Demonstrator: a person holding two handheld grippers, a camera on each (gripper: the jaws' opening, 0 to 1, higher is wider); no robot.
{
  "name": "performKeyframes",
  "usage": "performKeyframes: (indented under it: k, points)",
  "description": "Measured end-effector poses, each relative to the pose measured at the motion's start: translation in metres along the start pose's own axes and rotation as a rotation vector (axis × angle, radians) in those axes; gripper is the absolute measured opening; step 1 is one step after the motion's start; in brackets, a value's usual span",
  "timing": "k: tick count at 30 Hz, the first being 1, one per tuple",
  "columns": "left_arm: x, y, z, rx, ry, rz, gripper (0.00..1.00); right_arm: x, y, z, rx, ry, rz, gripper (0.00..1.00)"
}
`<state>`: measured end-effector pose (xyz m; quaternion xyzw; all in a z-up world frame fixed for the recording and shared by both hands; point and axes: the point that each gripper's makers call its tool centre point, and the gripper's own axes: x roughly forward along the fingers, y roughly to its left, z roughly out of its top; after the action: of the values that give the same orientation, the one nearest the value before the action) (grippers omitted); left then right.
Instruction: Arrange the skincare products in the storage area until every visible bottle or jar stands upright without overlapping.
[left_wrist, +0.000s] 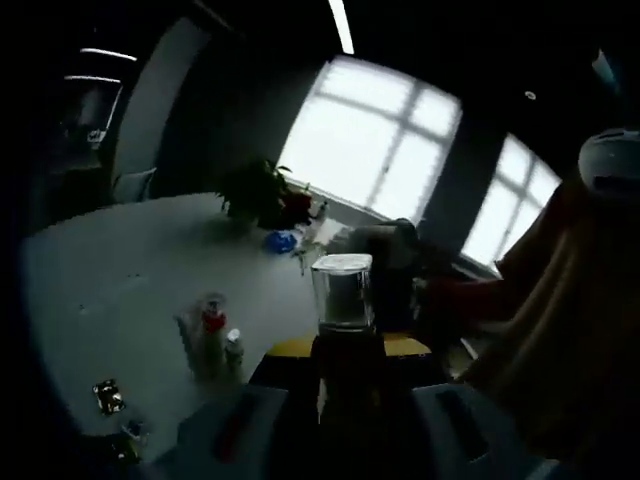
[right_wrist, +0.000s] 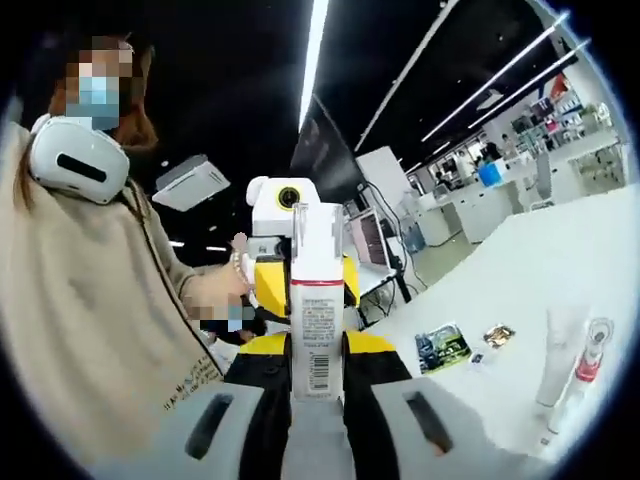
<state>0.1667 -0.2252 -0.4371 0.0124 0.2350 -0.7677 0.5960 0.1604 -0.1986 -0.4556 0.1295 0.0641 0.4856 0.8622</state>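
Note:
My left gripper (left_wrist: 347, 352) is shut on a dark bottle with a clear square cap (left_wrist: 343, 292), held upright above the table. My right gripper (right_wrist: 317, 346) is shut on a white tube with a red band and a barcode (right_wrist: 317, 310), also upright. Behind that tube the left gripper's white and yellow body (right_wrist: 272, 275) hangs in a person's hand. Two small bottles (left_wrist: 212, 328) stand on the white table (left_wrist: 120, 280). Two white tubes (right_wrist: 572, 362), one with a red collar, stand at the right on the table (right_wrist: 560, 260).
A potted plant (left_wrist: 262, 192) and a blue object (left_wrist: 281, 241) sit at the table's far edge by the windows. Small packets (left_wrist: 108, 396) (right_wrist: 443, 346) (right_wrist: 498, 334) lie flat on the table. A person in a beige top (right_wrist: 90, 300) stands close on the left.

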Motion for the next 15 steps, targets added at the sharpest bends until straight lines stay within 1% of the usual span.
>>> performKeyframes:
  k: [1, 2, 3, 4, 5, 6, 7, 8, 9, 10, 12, 15]
  points:
    - [0.001, 0.003, -0.001, 0.043, 0.022, 0.032, 0.18, -0.001, -0.003, -0.001, -0.041, 0.002, -0.011, 0.18]
    - [0.002, 0.003, -0.003, 0.074, 0.042, 0.043, 0.18, -0.001, -0.003, -0.004, -0.041, 0.016, -0.010, 0.18]
    - [0.005, 0.004, -0.006, 0.103, 0.073, 0.068, 0.18, -0.001, -0.006, -0.007, -0.064, 0.033, -0.025, 0.18]
    - [0.006, 0.006, -0.008, 0.138, 0.091, 0.087, 0.18, -0.001, -0.010, -0.009, -0.096, 0.045, -0.044, 0.18]
    - [0.008, 0.006, -0.010, 0.169, 0.112, 0.097, 0.17, 0.000, -0.011, -0.014, -0.111, 0.064, -0.051, 0.18]
    - [0.011, 0.006, -0.015, 0.196, 0.145, 0.106, 0.17, 0.000, -0.012, -0.017, -0.109, 0.073, -0.047, 0.19]
    - [0.014, 0.008, -0.017, 0.231, 0.163, 0.127, 0.17, -0.001, -0.018, -0.021, -0.138, 0.096, -0.075, 0.19]
    - [0.017, 0.011, -0.021, 0.279, 0.186, 0.147, 0.17, -0.002, -0.021, -0.024, -0.147, 0.109, -0.085, 0.19]
    - [0.019, 0.010, -0.024, 0.296, 0.202, 0.149, 0.17, -0.003, -0.023, -0.029, -0.161, 0.133, -0.090, 0.19]
    - [0.023, 0.010, -0.029, 0.300, 0.213, 0.153, 0.17, -0.004, -0.024, -0.031, -0.164, 0.141, -0.094, 0.19]
    - [0.029, 0.014, -0.036, 0.297, 0.225, 0.155, 0.17, -0.007, -0.029, -0.040, -0.189, 0.189, -0.112, 0.19]
    - [0.036, 0.014, -0.045, 0.283, 0.244, 0.153, 0.17, -0.011, -0.034, -0.052, -0.200, 0.228, -0.125, 0.19]
